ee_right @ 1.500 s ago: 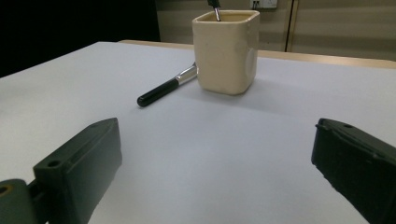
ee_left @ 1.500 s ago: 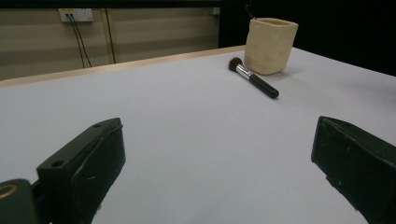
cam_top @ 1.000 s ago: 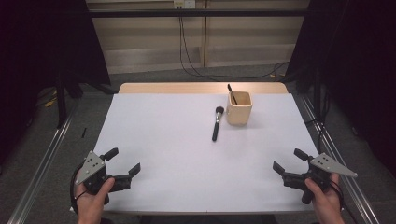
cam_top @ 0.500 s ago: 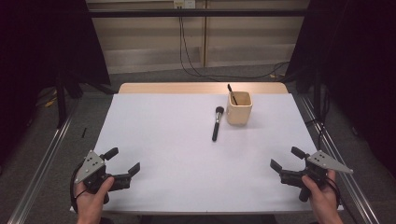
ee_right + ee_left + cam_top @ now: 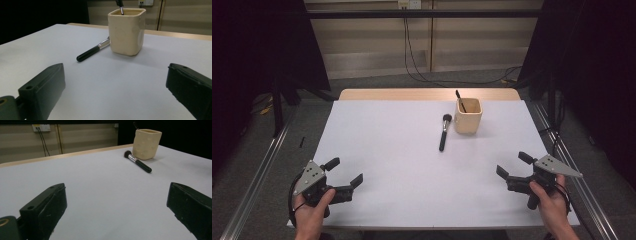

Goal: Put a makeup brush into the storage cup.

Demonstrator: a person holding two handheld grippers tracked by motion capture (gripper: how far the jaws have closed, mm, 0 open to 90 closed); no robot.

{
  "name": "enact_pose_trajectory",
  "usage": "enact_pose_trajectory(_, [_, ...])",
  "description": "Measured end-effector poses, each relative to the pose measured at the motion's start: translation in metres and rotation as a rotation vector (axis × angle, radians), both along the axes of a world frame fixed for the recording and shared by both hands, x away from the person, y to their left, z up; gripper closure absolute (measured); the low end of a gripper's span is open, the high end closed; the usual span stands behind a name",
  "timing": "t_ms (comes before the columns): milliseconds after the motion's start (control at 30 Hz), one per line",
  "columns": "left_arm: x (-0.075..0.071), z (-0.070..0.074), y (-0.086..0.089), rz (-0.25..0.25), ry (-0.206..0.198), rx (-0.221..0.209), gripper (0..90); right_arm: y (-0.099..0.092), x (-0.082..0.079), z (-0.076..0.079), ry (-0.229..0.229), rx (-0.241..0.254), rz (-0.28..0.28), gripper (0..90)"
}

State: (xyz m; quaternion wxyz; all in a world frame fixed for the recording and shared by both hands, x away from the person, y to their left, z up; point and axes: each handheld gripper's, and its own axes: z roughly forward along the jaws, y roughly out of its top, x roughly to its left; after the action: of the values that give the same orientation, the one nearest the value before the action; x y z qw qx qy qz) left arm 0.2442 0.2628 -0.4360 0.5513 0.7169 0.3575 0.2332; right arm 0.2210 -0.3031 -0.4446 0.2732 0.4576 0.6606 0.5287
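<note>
The right gripper (image 5: 513,167) has slid a little leftward along the table's (image 5: 412,150) near edge, away from the right edge, its jaws as wide apart as before.

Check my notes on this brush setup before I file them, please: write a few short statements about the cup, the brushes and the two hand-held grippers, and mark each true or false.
1. The makeup brush lies flat on the white table, beside the cream cup. True.
2. The cup is empty. False: the dark handle of another brush sticks up out of it.
3. The left hand-held gripper has its jaws apart and holds nothing. True.
4. The right hand-held gripper is shut on the makeup brush. False: it is open, near the table's front edge, well short of the brush.
5. The cup lies tipped on its side. False: it stands upright.
</note>
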Motion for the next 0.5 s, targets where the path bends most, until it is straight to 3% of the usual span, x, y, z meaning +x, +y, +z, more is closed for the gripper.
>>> enact_pose_trajectory(500, [0.001,0.000,-0.001,0.001,0.004,0.004,2.9,0.016,0.028,0.010,-0.034,-0.031,0.038,1.7])
